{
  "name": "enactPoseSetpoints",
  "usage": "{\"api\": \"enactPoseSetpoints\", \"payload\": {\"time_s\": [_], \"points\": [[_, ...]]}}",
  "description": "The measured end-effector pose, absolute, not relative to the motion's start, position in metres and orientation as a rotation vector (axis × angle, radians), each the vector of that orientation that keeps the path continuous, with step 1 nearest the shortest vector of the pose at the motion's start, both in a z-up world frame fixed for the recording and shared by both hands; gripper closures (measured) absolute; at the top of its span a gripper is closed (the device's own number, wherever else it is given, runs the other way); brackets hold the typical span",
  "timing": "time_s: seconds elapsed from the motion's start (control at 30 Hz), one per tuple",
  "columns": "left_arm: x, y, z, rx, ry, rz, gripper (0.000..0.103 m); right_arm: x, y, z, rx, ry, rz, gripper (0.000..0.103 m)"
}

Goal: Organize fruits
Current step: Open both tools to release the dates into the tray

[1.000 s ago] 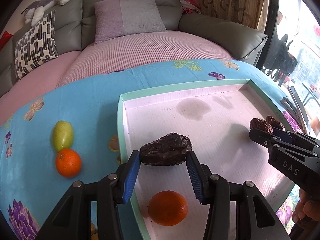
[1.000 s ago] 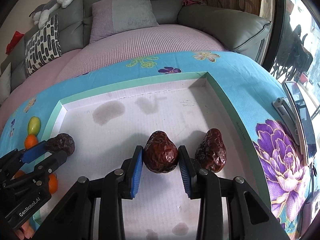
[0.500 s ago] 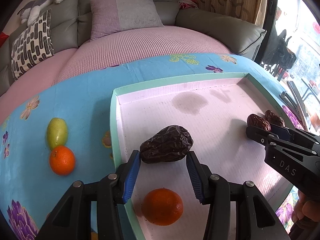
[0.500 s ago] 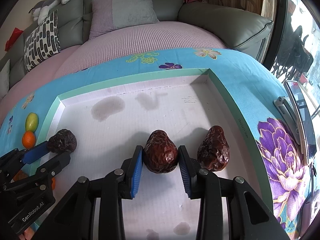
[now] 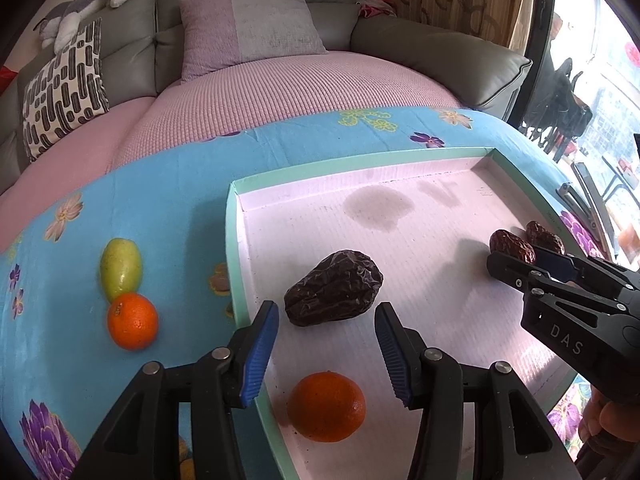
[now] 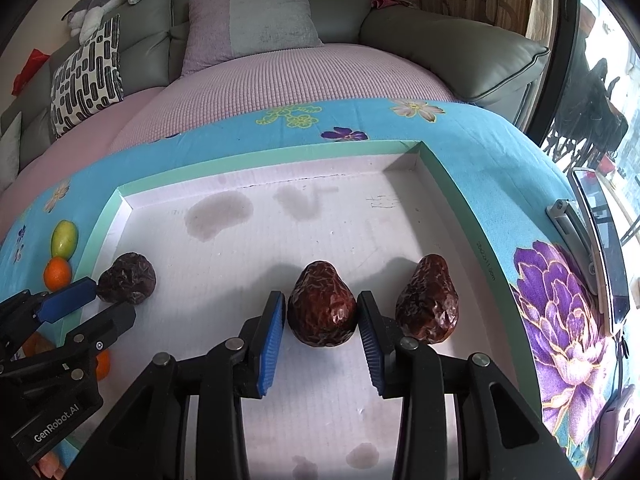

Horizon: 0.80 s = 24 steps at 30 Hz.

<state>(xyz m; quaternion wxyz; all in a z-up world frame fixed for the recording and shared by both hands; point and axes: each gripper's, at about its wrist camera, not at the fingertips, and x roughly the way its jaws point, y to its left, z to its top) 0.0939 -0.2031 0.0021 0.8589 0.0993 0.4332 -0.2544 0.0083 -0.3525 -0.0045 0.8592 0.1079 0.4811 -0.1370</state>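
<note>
A: Left wrist view first: what have you got between your fingers?

B: Your left gripper [image 5: 326, 344] has its jaws apart, with the black date [image 5: 334, 289] lying on the tray [image 5: 234, 216] floor just ahead of the tips, untouched by either pad as far as I can see.

A: And your other hand?

B: Your right gripper [image 6: 322, 322] straddles the red date [image 6: 322, 309]. The pads sit right beside it; whether they press or just flank it, I cannot tell. A second red date [image 6: 428, 304] lies just to its right, near the tray wall.

A: How far along are you?

B: Partway, I'd judge. Three dates and one orange [image 5: 326, 406] are inside the tray. A second orange [image 5: 132, 322] and a green fruit [image 5: 121, 268] sit touching each other on the blue cloth [image 5: 160, 208], outside the left wall. Those two look like what's left, plus any grouping inside.

A: Anything you can't make out?

B: The near edge of the tray is hidden under both grippers, so more fruit could be there. Something orange shows behind your left gripper in the right wrist view, mostly covered. The flat dark thing [image 6: 592, 240] at the far right is cut off.
</note>
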Motion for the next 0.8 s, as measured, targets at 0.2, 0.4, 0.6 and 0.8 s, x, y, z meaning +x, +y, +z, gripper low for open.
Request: {"api": "enactPoseSetpoints", "payload": {"time_s": [0.2, 0.4, 0.6, 0.8], "points": [[0.093, -0.190, 0.019, 0.189, 0.884, -0.509, 0.045, 0.005, -0.349, 0.006, 0.203, 0.986, -0.292, 0.054], [0.097, -0.166, 0.033, 0.143, 0.852, -0.427, 0.030, 0.003, -0.350, 0.013, 0.208, 0.968, -0.299, 0.025], [0.110, -0.136, 0.025, 0.115, 0.873, -0.286, 0.000, 0.004, -0.346, 0.013, 0.198, 0.964, -0.286, 0.023], [0.117, -0.110, 0.018, 0.064, 0.875, -0.206, 0.000, 0.004, -0.344, 0.013, 0.197, 0.952, -0.276, 0.007]]}}
